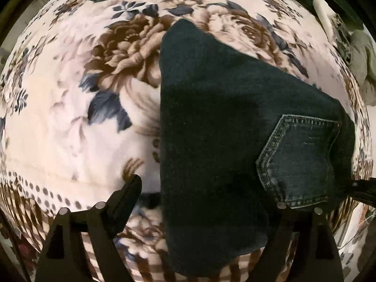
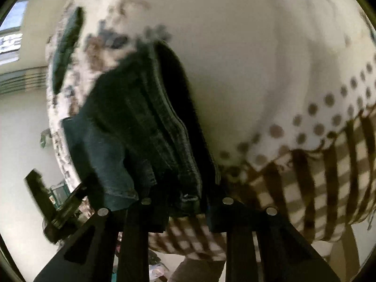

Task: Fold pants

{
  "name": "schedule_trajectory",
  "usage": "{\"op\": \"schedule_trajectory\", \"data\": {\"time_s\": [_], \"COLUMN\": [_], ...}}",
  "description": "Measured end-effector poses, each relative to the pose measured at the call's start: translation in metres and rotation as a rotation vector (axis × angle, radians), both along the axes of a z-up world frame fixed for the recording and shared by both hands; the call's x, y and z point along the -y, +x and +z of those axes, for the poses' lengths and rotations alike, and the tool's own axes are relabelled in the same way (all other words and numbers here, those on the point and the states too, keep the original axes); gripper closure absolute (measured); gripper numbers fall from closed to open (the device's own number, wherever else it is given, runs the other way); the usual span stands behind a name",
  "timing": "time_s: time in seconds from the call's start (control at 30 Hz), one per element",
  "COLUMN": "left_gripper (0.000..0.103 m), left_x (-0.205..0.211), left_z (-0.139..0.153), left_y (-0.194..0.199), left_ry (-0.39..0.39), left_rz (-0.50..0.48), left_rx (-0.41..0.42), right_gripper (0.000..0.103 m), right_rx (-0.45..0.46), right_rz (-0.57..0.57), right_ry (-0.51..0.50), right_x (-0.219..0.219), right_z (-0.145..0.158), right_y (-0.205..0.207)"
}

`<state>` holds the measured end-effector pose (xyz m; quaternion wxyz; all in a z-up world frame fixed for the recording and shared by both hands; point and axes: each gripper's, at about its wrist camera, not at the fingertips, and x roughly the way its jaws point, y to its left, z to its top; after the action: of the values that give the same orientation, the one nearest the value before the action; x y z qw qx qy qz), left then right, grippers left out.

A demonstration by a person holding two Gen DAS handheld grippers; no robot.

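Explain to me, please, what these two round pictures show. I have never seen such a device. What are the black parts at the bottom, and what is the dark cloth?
Each picture comes from a fisheye camera mounted on a hand-held gripper; a person holds one in each hand, and there is no robot arm. The black parts at the bottom are each gripper's two fingers.

In the left wrist view, the left gripper has its jaws wide apart. The dark jeans, folded with a back pocket facing up, hide one finger. They lie on a floral blanket.

In the right wrist view, the right gripper is at the jeans' stacked edge, with denim between its fingers. The picture is blurred, so I cannot tell whether it grips firmly.
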<state>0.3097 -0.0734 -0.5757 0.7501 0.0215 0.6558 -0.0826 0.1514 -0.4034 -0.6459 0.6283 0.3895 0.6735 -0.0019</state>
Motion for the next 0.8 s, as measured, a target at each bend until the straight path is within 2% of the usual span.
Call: {"op": "schedule_trajectory", "data": {"time_s": [0.13,0.17,0.23,0.27,0.3,0.33,0.37,0.43,0.53,0.67,0.8], "left_gripper": [0.017,0.017,0.017,0.018,0.017,0.015,0.006,0.005,0.006,0.005,0.005], "left_x": [0.005,0.006,0.006,0.003,-0.002,-0.008,-0.013,-0.021,-0.030,-0.032,-0.039], "left_z": [0.002,0.001,-0.001,-0.001,0.000,-0.004,-0.009,-0.024,-0.051,-0.066,-0.066], "left_y": [-0.003,-0.004,-0.002,-0.003,-0.003,-0.003,-0.002,0.002,0.014,0.019,0.017], "left_ry": [0.020,0.013,-0.034,-0.071,-0.124,-0.220,-0.282,-0.381,-0.506,-0.568,-0.612], "left_rz": [-0.025,-0.023,-0.001,0.014,0.034,0.074,0.103,0.155,0.238,0.242,0.227], "left_rx": [0.010,0.003,-0.017,-0.022,-0.030,-0.062,-0.090,-0.151,-0.241,-0.275,-0.289], "right_gripper": [0.077,0.073,0.058,0.043,0.031,0.024,0.014,0.014,0.013,0.002,0.000], "right_rx": [0.000,0.002,0.022,0.038,0.059,0.074,0.076,0.036,0.023,0.098,0.168], "right_rz": [0.011,0.015,0.007,0.002,-0.008,-0.020,-0.023,-0.025,-0.104,-0.155,-0.250], "right_ry": [-0.009,-0.003,0.034,0.051,0.084,0.110,0.119,0.134,0.250,0.336,0.407], "right_x": [-0.001,-0.001,-0.002,-0.001,0.001,0.002,-0.001,-0.001,-0.003,-0.009,-0.007], "right_z": [-0.006,-0.005,-0.002,0.000,0.001,0.002,-0.001,-0.015,-0.044,-0.061,-0.067], "right_y": [0.003,0.005,0.008,0.006,0.005,0.002,0.004,0.000,-0.005,0.005,0.009]}}
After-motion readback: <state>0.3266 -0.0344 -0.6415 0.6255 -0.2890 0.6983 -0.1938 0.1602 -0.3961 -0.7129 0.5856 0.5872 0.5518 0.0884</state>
